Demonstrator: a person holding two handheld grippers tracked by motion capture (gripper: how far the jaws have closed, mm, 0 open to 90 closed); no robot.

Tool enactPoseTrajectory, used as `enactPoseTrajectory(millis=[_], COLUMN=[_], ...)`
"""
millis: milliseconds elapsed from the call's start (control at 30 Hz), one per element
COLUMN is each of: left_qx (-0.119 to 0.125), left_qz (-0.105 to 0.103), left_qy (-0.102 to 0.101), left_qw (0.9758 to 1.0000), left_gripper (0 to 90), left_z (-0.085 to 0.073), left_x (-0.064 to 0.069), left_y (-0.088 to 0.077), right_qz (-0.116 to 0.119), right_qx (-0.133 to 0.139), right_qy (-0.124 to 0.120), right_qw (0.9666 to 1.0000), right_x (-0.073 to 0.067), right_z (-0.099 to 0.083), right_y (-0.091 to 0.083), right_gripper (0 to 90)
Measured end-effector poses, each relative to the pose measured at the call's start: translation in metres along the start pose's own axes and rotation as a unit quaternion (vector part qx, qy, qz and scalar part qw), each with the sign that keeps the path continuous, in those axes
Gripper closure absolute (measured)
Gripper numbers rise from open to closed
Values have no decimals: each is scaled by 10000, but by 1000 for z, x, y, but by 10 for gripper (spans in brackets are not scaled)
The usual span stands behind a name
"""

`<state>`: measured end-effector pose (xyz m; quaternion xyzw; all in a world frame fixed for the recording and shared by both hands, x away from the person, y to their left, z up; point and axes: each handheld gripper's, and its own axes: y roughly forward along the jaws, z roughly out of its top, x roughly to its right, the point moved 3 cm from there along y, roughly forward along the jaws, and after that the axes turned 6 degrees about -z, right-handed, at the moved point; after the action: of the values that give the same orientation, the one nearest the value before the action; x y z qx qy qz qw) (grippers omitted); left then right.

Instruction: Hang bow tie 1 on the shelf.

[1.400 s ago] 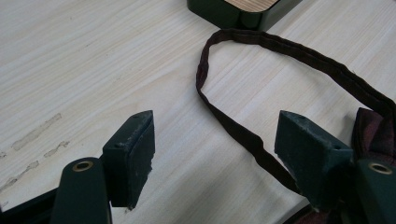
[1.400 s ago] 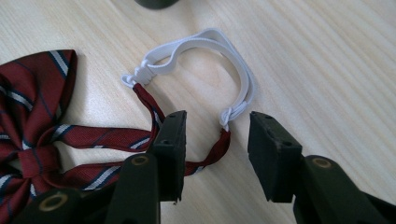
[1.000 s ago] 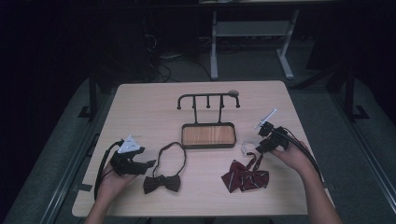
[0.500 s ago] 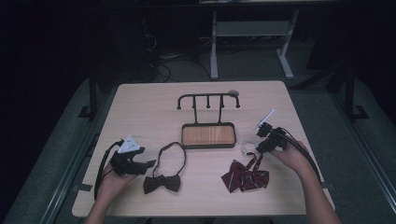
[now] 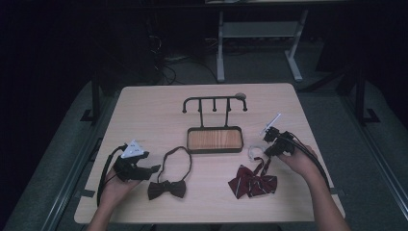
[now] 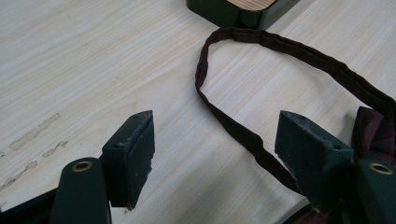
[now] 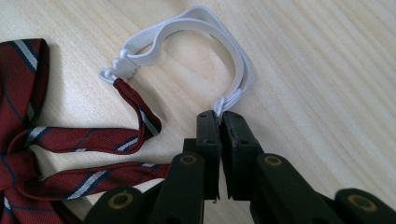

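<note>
A red striped bow tie (image 5: 252, 183) lies at the front right of the table, its white elastic loop (image 5: 253, 152) stretched toward the tray. My right gripper (image 5: 267, 150) has just been closing its jaws. In the right gripper view they are shut (image 7: 219, 116) on the end of the white elastic (image 7: 233, 60), beside the red tie (image 7: 28, 140). A dark bow tie (image 5: 166, 189) lies at the front left. My left gripper (image 5: 153, 168) rests open just left of it. Its strap (image 6: 243, 135) runs between the spread jaws (image 6: 217, 123) without touching the pads.
A black hook rack (image 5: 214, 101) stands on a wood-lined tray (image 5: 214, 139) at the table's middle. Both hands rest near the front edge. The table's far half (image 5: 154, 106) is bare wood.
The right gripper's jaws have closed on the white elastic. Both hands and both ties lie where they were.
</note>
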<state>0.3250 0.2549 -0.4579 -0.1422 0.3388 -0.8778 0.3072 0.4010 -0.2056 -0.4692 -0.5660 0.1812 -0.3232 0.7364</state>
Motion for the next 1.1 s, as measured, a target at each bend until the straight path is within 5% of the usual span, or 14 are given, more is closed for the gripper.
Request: enactPoseTrajectory(millis=[700, 1100], left_qx=[-16, -9], left_qz=[0, -1], left_qy=[5, 12], left_qw=[10000, 10000], left_gripper=[285, 284], left_z=[0, 0], left_x=[1, 1], left_y=[1, 0], right_qz=[131, 256], right_qx=[229, 514], right_qy=[-78, -350], right_qw=[9996, 9977], right_x=[-4, -9], right_z=[-3, 3], right_y=[-18, -49], right_gripper=[868, 867])
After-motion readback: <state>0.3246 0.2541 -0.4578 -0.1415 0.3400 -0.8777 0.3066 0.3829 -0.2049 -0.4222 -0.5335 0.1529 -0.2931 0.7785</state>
